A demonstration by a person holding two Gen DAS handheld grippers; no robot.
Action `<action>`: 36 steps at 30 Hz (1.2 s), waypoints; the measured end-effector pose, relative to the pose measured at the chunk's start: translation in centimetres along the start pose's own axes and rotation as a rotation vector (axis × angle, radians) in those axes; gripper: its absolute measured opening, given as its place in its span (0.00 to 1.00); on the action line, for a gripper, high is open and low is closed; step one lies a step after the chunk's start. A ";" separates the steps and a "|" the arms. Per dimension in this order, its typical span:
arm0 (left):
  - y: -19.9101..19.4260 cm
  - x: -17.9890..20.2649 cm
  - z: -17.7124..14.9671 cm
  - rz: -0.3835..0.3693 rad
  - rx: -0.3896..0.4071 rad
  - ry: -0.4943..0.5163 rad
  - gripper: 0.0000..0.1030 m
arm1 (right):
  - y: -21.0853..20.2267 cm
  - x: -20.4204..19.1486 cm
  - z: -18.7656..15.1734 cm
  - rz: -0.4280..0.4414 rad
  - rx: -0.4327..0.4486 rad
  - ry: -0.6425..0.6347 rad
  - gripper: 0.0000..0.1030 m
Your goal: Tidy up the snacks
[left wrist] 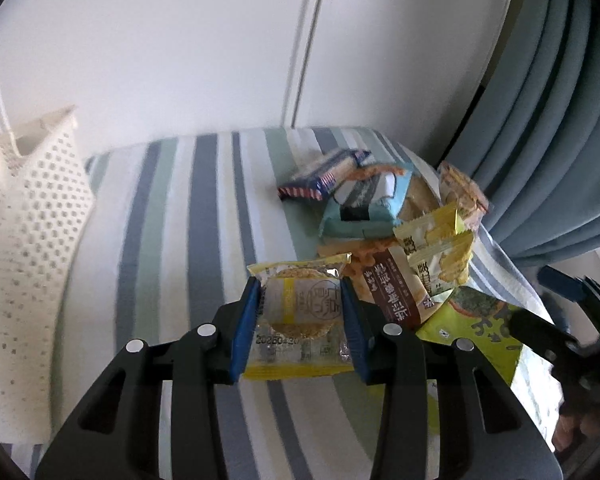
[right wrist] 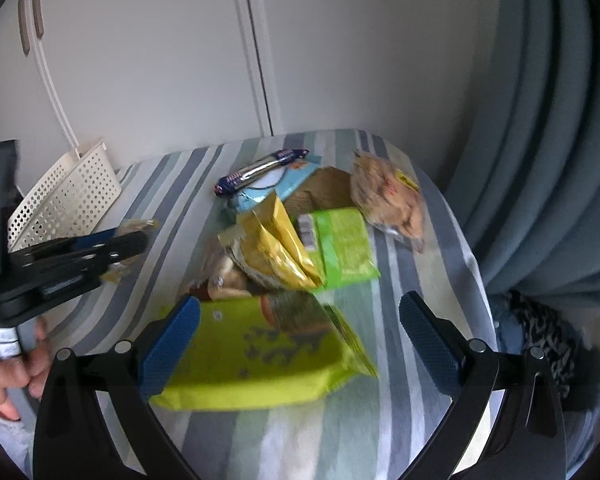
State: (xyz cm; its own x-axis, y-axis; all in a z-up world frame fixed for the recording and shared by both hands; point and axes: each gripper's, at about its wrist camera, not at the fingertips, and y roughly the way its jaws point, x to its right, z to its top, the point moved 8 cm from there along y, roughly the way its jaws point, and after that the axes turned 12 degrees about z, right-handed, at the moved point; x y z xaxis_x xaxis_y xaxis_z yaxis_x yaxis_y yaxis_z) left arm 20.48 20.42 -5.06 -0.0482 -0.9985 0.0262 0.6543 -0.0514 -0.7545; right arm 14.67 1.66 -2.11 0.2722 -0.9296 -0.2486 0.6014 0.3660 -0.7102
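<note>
My left gripper is shut on a yellow-edged rice cracker packet, held just above the striped table. Behind it lies a pile of snacks: a brown-label packet, a light blue packet, a dark blue striped bar and small yellow packets. My right gripper hangs open over a large lime green bag, its fingers wide on either side. The same pile shows there: a yellow bag, a green packet, a clear bag of biscuits. The left gripper is at the left of the right wrist view.
A white perforated basket stands at the table's left edge. White cabinet doors rise behind the table. A grey-blue curtain hangs at the right. A hand grips the left tool's handle.
</note>
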 end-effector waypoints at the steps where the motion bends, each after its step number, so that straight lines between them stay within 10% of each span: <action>1: -0.6 -0.4 0.0 0.005 0.007 -0.001 0.40 | 0.4 -0.2 0.3 0.008 -0.009 -0.006 0.95; 10: -4.9 -2.8 0.8 0.064 0.091 -0.006 0.40 | 4.6 -1.4 2.4 0.009 -0.122 -0.051 0.95; 25: -10.1 -7.0 1.7 0.083 0.185 -0.076 0.40 | 5.6 -0.9 2.7 -0.076 -0.125 -0.073 0.35; 36: -13.4 -11.1 3.3 0.137 0.269 -0.136 0.40 | 2.2 -0.4 4.5 -0.063 -0.040 -0.042 0.36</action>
State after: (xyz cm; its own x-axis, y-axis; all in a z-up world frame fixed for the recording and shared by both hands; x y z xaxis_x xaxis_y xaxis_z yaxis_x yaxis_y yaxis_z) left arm 14.72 32.09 6.92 0.1434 -0.9889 0.0380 0.8242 0.0981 -0.5577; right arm 19.24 3.04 -0.56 0.2666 -0.9478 -0.1747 0.5881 0.3036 -0.7497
